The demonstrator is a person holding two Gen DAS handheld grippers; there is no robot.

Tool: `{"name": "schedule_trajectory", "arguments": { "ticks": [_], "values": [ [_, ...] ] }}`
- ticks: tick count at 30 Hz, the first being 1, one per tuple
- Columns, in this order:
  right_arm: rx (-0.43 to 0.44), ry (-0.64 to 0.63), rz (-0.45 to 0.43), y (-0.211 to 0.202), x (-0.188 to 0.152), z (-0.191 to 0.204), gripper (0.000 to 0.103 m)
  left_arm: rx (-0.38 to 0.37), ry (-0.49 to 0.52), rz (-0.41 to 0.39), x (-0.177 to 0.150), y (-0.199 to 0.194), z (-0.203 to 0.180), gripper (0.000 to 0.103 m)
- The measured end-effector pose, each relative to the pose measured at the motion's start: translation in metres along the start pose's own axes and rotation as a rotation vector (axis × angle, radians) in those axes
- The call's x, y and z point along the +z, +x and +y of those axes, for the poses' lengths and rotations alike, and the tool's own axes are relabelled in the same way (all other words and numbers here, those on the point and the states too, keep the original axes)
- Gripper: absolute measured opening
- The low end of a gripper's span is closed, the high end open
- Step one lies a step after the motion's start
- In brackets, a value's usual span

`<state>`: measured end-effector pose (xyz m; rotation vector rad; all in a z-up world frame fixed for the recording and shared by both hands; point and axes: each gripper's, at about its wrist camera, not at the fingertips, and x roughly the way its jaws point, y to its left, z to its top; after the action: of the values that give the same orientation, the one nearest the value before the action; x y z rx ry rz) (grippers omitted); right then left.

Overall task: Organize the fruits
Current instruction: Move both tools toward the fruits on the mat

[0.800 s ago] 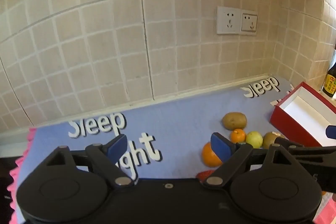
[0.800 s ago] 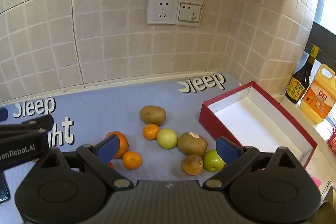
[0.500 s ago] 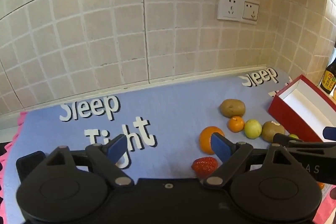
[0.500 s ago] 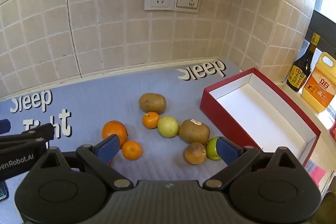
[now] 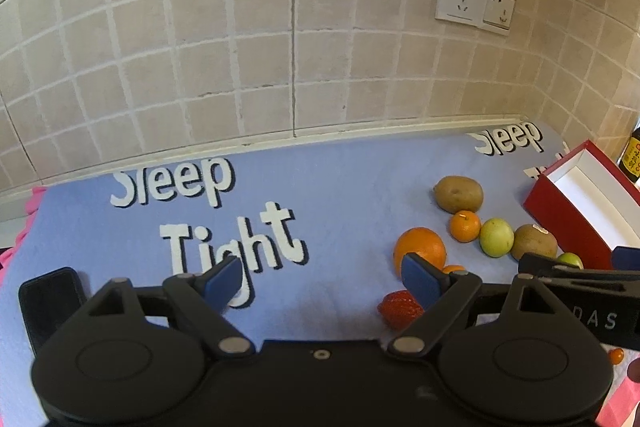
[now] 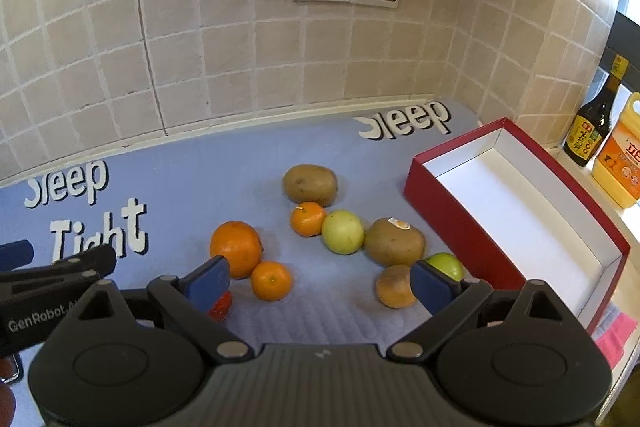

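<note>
Above the blue mat (image 6: pixel 240 187), your left gripper (image 5: pixel 322 277) and right gripper (image 6: pixel 320 285) hang, jaws wide apart, nothing held. Fruits (image 6: pixel 343 231) lie loose beside the empty red box (image 6: pixel 472 227); approach underway, next pick one.

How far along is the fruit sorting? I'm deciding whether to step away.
Nothing looks done: the red cardboard box with white lining holds no fruit. Nothing is in hand either; the left gripper and right gripper hover with jaws open. All the fruit remains on the blue mat, including the large orange, strawberry and green apple.
</note>
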<state>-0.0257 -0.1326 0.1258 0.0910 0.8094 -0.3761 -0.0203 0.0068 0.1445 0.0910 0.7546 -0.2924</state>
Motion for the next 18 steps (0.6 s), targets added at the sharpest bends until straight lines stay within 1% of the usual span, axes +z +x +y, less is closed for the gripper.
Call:
{"name": "schedule_trajectory", "arguments": {
  "ticks": [3,7,10,14,18],
  "values": [
    [-0.004,-0.017,-0.016,0.0,0.0,0.0024,0.098,0.002,-0.008,0.003,0.0,0.0014,0.0019,0.103],
    [-0.008,-0.023,-0.015,0.0015,0.0012,0.0039,0.098,0.002,-0.008,0.009,-0.0015,0.0032,0.0025,0.103],
    [0.004,-0.014,-0.011,0.0027,0.0006,0.0021,0.098,0.004,-0.011,0.015,-0.0014,0.0033,0.0002,0.103],
    [-0.01,-0.021,-0.011,0.0021,-0.0007,0.0017,0.098,0.003,-0.006,0.015,-0.0018,0.003,-0.0007,0.103],
    [0.011,0.006,-0.012,0.0016,-0.0005,0.0011,0.098,0.0,-0.001,0.012,-0.0021,0.0026,-0.001,0.103]
  ]
}}
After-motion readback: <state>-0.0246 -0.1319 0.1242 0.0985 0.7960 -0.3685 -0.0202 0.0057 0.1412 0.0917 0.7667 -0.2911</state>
